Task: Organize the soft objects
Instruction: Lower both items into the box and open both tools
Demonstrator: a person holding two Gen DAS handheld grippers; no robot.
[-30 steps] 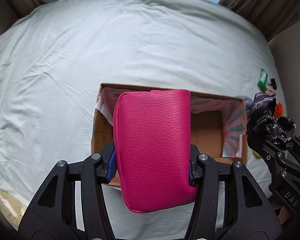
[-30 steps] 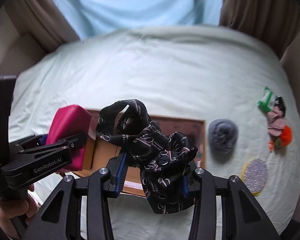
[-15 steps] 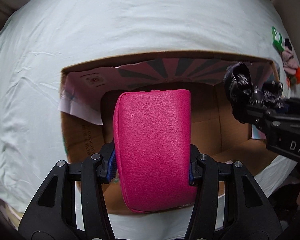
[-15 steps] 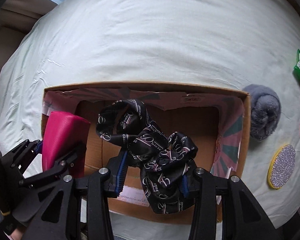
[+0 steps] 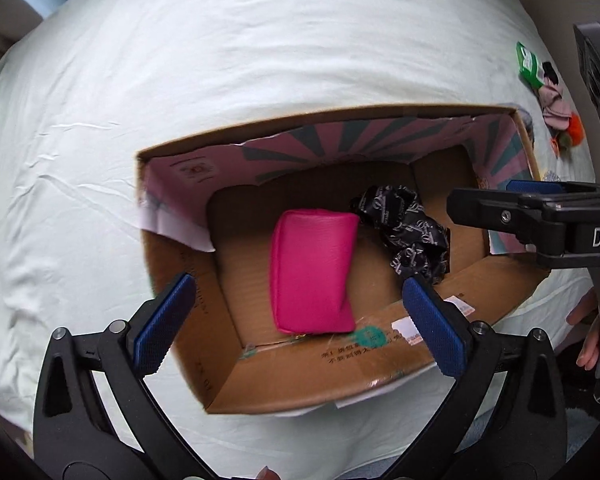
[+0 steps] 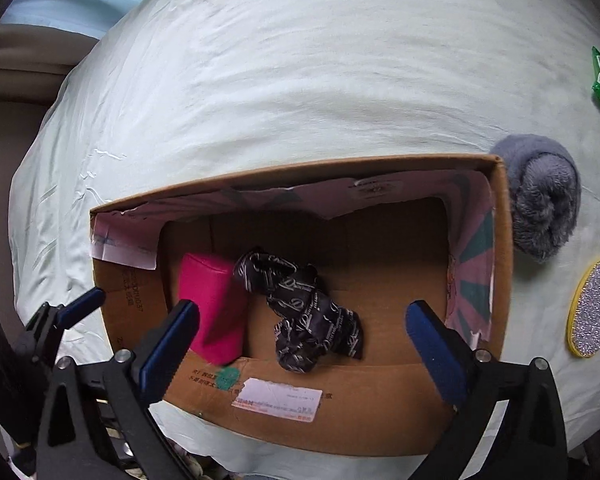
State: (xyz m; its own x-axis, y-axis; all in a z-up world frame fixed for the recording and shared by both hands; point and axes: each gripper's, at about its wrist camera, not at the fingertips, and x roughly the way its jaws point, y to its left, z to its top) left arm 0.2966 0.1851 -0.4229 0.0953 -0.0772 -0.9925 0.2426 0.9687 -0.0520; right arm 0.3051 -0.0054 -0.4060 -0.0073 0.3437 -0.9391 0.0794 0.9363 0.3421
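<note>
Both black grippers with blue pads hang over the open brown cardboard box on the pale green bedsheet. The left gripper and the right gripper have jaws opening wide, nothing between them. The bright pink leather pouch and the black patterned silky scarf lie touching on the box floor.

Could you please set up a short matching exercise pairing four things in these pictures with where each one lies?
Things:
1. pink pouch
2. black scarf
3. grey fuzzy roll
4. glittery disc

Places:
A. on the sheet, touching the box's outer right wall
B. in the box, right of the pouch
C. on the sheet, far right, clear of the box
D. in the box, left side

Pairs: 1-D, 2-B, 3-A, 4-C
</note>
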